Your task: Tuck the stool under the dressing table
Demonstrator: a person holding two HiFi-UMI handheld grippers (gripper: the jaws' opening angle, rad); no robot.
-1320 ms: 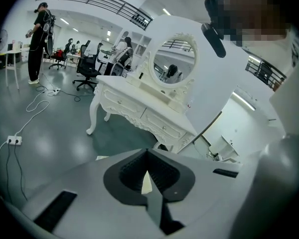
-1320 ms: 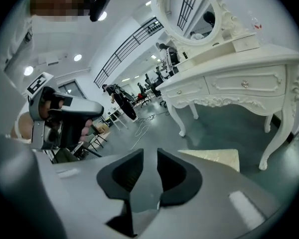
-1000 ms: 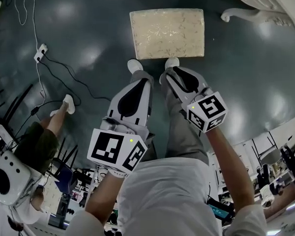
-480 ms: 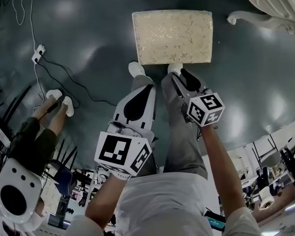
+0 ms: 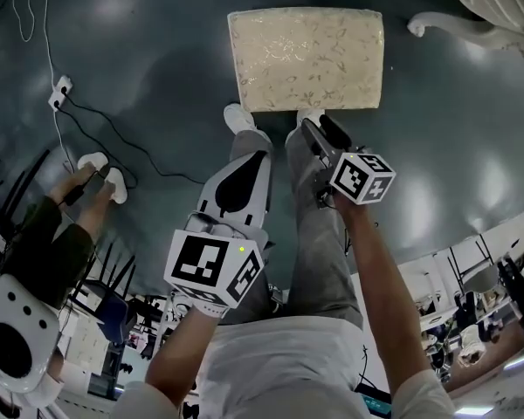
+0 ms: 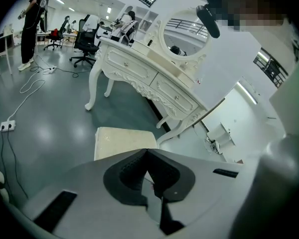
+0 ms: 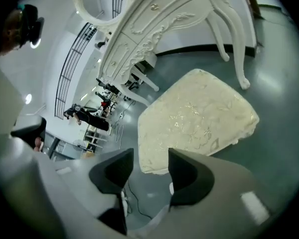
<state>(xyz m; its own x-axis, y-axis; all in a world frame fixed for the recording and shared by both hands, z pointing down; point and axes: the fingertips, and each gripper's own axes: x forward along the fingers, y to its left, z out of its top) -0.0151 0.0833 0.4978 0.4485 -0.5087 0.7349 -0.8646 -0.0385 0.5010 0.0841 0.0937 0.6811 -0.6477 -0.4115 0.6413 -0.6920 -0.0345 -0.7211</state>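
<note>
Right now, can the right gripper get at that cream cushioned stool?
Probably yes: the right gripper points at the near edge of the cream cushioned stool, only dark floor between; its fingers are opening, empty.

Head view: dressing table [image 5: 493, 11] cut by the top-right corner; only one curled leg and a strip of carved edge show. Stool [image 5: 304, 58]: legs hidden under its cushion. Bystander [image 5: 57, 234] cut by the left edge.

Left gripper view: near part of the stool cushion hidden behind left gripper [image 6: 146, 153] fingers [image 6: 128, 172].

Right gripper view: dressing table runs off the upper edge. Far people [image 7: 87, 114] too small to tell apart.
</note>
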